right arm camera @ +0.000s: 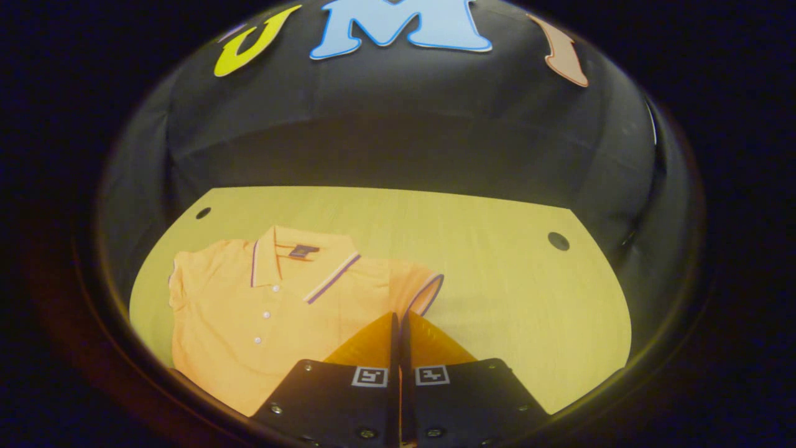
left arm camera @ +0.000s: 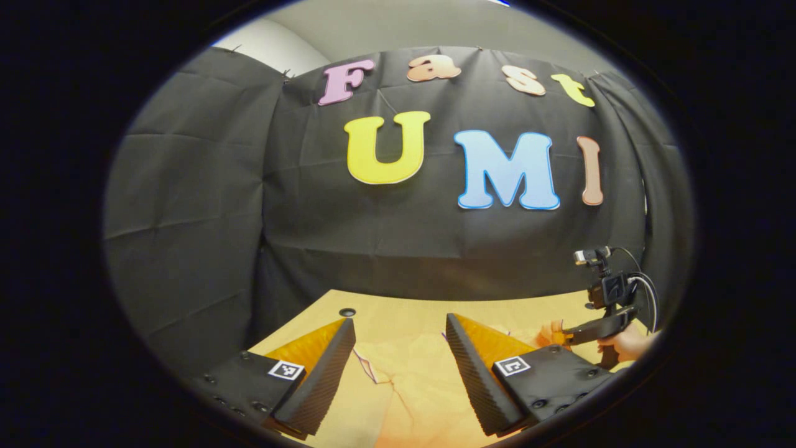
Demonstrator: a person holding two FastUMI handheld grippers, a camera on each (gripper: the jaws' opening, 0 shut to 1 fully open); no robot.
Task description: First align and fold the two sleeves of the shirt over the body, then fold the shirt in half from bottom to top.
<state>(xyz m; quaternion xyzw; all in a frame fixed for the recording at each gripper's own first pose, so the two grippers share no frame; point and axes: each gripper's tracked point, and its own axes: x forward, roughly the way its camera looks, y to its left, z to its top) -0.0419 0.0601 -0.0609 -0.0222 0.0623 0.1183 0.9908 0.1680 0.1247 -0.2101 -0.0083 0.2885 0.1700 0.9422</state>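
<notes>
Shirt point(right arm camera: 261, 311) flat near table's point(right arm camera: 497, 261) left edge, collar toward far edge. Right gripper point(right arm camera: 398, 323) fingers pressed together at right sleeve point(right arm camera: 420, 289) — whether cloth pinched, cannot tell. Left gripper point(left arm camera: 398, 348) wide open, empty. Risk: sleeve slips, fold skews.

Left gripper view low, facing wall; right higher; both share table point(right arm camera: 497, 280).

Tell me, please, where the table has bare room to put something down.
Bare table lies right of the shirt, from its sleeve to the far-right hole, and in a strip between collar and wall. The left side is crowded by the shirt.
</notes>
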